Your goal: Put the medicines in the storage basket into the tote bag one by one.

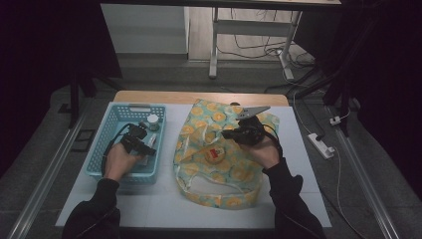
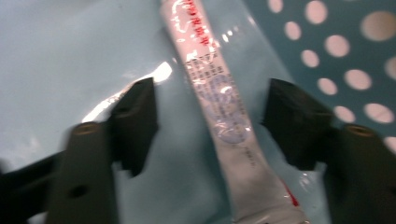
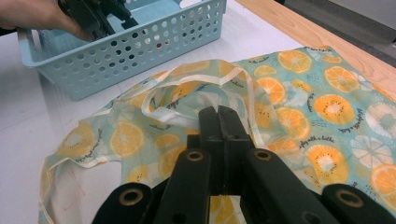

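Observation:
A white tube with red print (image 2: 196,42) lies on the floor of the light blue perforated basket (image 1: 112,124). My left gripper (image 2: 210,93) is down inside the basket with a jaw on each side of the tube, a gap showing at both pads. In the high view the left gripper (image 1: 147,148) sits at the basket's near right corner. My right gripper (image 3: 219,114) hovers shut just above the orange-slice patterned cloth bag (image 3: 303,93), near its pale handle loop (image 3: 196,79), and nothing shows between its jaws. From above, the right gripper (image 1: 227,133) is over the bag (image 1: 234,184).
A small white-capped jar (image 1: 153,120) stands at the basket's far right. A small round thing with a red label (image 1: 215,154) lies at the bag's middle. The table's wooden far edge (image 1: 199,97) runs behind. A power strip (image 1: 321,144) lies on the floor at right.

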`<state>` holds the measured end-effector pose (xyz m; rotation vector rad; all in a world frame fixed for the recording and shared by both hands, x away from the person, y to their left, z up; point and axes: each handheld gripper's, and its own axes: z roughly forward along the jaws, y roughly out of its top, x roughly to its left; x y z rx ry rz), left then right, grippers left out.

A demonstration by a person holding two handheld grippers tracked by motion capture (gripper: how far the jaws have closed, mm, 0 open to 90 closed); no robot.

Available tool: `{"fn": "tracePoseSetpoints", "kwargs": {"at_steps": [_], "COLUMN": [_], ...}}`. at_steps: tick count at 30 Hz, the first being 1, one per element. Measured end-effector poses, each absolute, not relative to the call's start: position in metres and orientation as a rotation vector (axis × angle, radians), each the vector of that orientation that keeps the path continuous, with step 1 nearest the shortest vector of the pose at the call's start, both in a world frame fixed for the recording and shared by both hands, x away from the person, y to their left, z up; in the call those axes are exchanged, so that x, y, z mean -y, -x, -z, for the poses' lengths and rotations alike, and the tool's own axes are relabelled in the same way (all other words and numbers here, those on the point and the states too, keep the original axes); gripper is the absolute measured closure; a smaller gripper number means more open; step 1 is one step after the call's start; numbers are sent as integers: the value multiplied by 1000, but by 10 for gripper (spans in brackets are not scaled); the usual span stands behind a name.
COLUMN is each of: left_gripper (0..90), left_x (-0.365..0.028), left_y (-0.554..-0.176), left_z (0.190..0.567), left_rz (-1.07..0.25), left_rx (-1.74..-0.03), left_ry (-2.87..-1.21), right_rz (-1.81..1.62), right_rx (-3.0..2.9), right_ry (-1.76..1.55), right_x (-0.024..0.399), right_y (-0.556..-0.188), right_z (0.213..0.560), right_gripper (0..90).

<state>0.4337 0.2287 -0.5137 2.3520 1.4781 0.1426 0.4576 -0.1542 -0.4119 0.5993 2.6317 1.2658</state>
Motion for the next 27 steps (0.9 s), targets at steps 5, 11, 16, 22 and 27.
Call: {"fn": "tracePoseSetpoints", "kwargs": {"at_steps": [5,11,16,22,27], "left_gripper": [552,638,711,721,722], "left_x": [-226,-228,-229,-229,-231], "left_y": [-434,-434,-434,-434,-432], "left_z": [513,513,512,512,507], "left_rz": [-162,-150,-146,-132,-142], "left_rx": [-1502,-1530,-1546,-1572,-1556], "left_ry": [-2362,-2339,-2338,-2318,-2287], "right_rz": [-1264,-1263,-1264,-1268,-1279], "right_rx": [-2633,-2632,-2631,-2628,-2622], "right_ry": [-599,-599,-599,-602,-603], "right_x": [154,154,154,154,155], "right_y": [-458,-458,-458,-458,-457], "right_z": [413,413,413,412,411], "right_gripper": [900,900,900,900,900]}}
